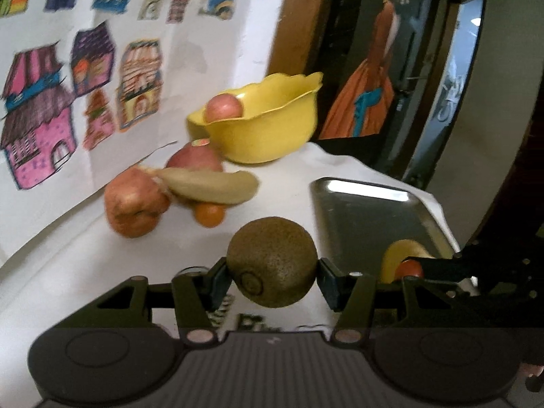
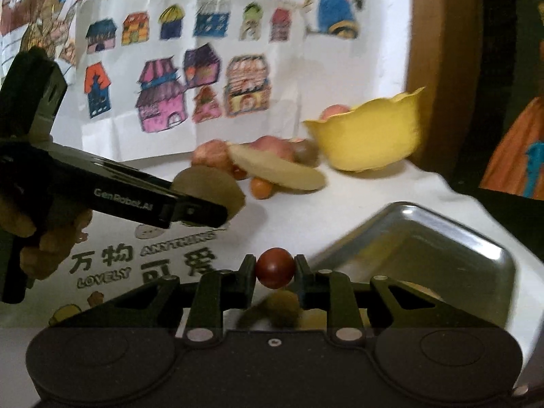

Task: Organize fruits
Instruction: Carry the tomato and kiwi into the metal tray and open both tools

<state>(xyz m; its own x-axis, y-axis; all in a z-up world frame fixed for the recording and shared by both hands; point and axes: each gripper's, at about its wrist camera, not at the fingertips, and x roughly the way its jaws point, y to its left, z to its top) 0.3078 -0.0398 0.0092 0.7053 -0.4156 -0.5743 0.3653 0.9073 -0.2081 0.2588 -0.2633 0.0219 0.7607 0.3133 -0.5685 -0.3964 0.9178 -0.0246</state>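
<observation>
Left wrist view shows the left tool point(image 1: 272, 273) clamped on a brown kiwi point(image 1: 272, 261), held above the white tabletop point(image 1: 68, 255). Ahead lies a pile of fruit: a banana point(image 1: 210, 187) resting across two reddish apples point(image 1: 136, 204) and a small orange point(image 1: 209, 215). Behind them stands a yellow bowl point(image 1: 268, 132) with another apple point(image 1: 223, 107) inside. A metal tray point(image 1: 360, 210) sits to the right, empty in its visible far part.

Right wrist view shows the right tool point(image 2: 274, 268) gripping a small red fruit point(image 2: 274, 268), cherry-sized, at the near corner of the tray. A yellowish fruit lies blurred just beneath it. A hand point(image 2: 44, 238) holds the left tool, off to the left.
</observation>
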